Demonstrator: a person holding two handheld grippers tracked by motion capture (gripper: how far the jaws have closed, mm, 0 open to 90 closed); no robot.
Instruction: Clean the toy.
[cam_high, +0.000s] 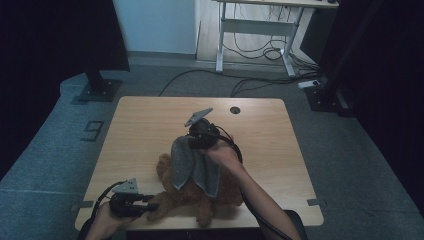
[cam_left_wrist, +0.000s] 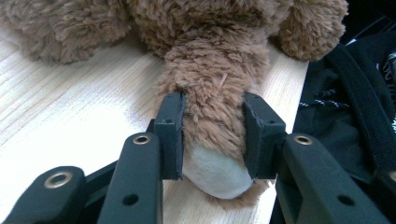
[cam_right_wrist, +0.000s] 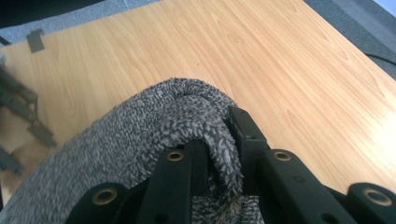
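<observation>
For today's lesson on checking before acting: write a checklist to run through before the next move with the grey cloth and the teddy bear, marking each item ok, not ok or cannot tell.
1. Left tongs clamp the teddy bear's limb: ok.
2. Right tongs pinch the grey cloth: ok.
3. Cloth lifted, hanging over the teddy bear: ok.
4. Bear lies on the table: ok.
5. Cloth free of the bear's fur underneath: cannot tell.
6. Cable clear of the cloth: cannot tell.
</observation>
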